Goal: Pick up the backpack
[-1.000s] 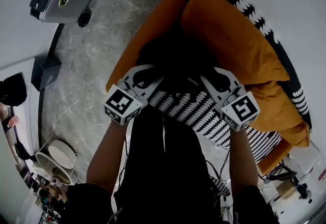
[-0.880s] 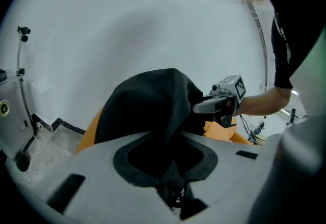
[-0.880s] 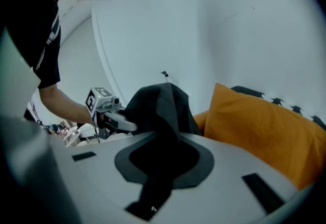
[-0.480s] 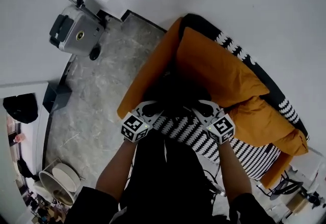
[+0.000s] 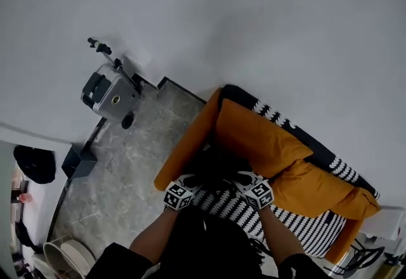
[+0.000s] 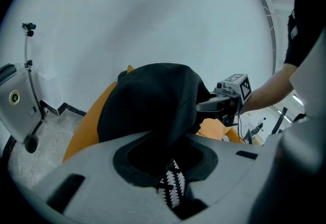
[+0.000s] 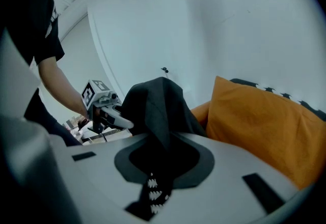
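Observation:
A black backpack (image 5: 214, 167) stands on the orange sofa (image 5: 181, 154), in front of the big orange cushion (image 5: 260, 141). My left gripper (image 5: 192, 182) holds its left side and my right gripper (image 5: 238, 179) its right side. In the left gripper view the black fabric (image 6: 153, 101) rises out of the left gripper (image 6: 163, 154), pinched between the jaws. The right gripper (image 6: 224, 103) grips the far side. In the right gripper view the pack (image 7: 158, 106) runs down into the right gripper (image 7: 160, 156), and the left gripper (image 7: 109, 112) clamps the pack's other side.
A black-and-white patterned throw (image 5: 304, 233) covers the sofa seat and back. A grey hard-shell suitcase (image 5: 109, 95) with its handle up stands on the marble floor (image 5: 127, 170) by the white wall. A dark box (image 5: 77, 162) sits further left.
The head view has drawn back and tilted up, so sofa, pack and grippers look smaller and lower, with more wall showing. Both grippers stay clamped on the backpack.

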